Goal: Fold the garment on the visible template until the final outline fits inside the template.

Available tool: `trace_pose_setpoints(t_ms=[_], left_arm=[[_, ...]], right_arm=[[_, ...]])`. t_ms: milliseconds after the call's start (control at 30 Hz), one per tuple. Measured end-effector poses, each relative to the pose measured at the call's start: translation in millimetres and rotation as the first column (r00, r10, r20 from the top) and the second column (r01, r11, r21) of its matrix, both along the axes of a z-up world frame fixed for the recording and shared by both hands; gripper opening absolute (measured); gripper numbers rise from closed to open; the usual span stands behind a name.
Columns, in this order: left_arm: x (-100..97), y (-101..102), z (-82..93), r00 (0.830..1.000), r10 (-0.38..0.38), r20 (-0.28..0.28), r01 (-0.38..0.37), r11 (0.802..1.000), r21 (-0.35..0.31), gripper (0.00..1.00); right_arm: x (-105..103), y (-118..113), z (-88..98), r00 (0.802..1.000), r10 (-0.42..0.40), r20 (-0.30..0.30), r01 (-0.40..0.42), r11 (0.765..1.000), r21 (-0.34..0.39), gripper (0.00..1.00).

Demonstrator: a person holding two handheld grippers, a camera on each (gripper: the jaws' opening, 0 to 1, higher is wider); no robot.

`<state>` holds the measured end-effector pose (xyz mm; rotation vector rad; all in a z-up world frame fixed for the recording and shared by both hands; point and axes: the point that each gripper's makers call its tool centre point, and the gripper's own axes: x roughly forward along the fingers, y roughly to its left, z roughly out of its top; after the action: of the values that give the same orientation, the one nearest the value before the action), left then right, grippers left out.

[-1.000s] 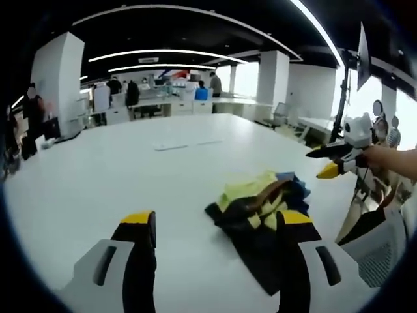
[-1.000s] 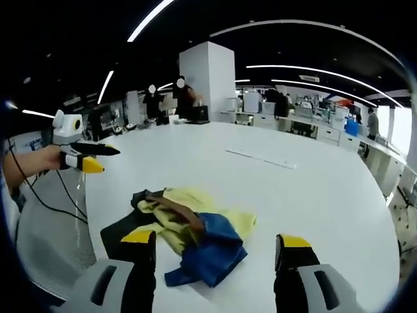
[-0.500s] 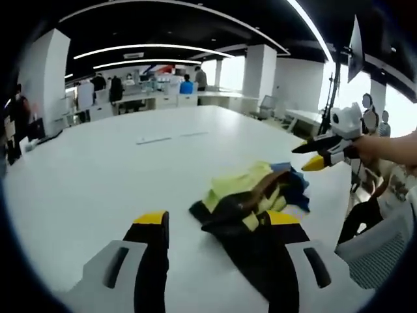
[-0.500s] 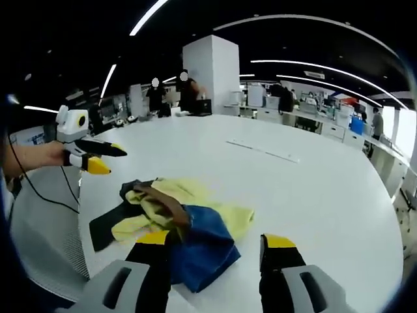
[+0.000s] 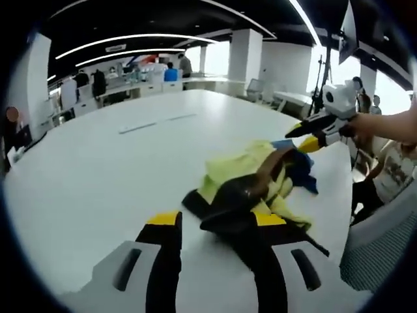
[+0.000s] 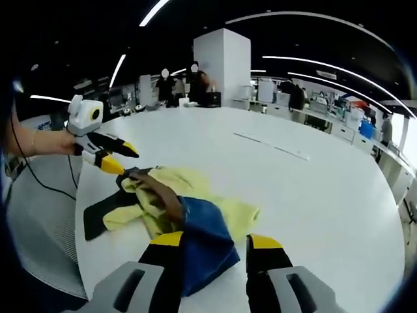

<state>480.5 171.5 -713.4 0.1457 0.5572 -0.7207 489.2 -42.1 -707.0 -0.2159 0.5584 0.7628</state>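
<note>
Right gripper view: crumpled garment (image 6: 182, 212) between right tool (image 6: 215, 241) jaws.

— Where do we find the garment (image 5: 254, 186)?

— Crumpled on the table (image 5: 98, 169), near its edge, between our two grippers.

— And the grippers?

— Our left gripper (image 5: 214, 229) sits at one end, our right gripper (image 6: 212, 244) at the opposite end.
</note>
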Motion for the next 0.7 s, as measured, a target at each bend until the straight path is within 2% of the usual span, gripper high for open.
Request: trace_pose_setpoints(t_ms=[333,533,567,633,700], left_arm=[[6.4,-2,-10.8,1.0,-0.014,-0.013,0.015,1.0,0.01,0.22],[5.6,-7,-13.4,0.999,-0.051,-0.017,0.052,0.999,0.007,0.07],[6.2,-8,-13.3,0.998,-0.064,-0.002,0.064,0.998,0.008,0.04],[6.8,-7,-15.1,0.998,-0.07,0.008,0.07,0.997,0.03,0.01],[6.3,-6,-16.2,0.996,-0.083,0.016,0.082,0.995,0.057,0.0]], right_arm=[[4,4,-4.2,0.999,0.035,0.015,-0.035,0.999,-0.02,0.2],[7,-1,-3.6,0.999,0.029,0.041,-0.027,0.999,-0.044,0.07],[8,-2,-3.4,0.999,0.027,0.043,-0.025,0.999,-0.047,0.05],[9,-5,-1.8,0.999,0.018,0.049,-0.016,0.999,-0.045,0.0],[10,-7,-0.5,0.999,0.012,0.048,-0.01,0.999,-0.039,0.0]])
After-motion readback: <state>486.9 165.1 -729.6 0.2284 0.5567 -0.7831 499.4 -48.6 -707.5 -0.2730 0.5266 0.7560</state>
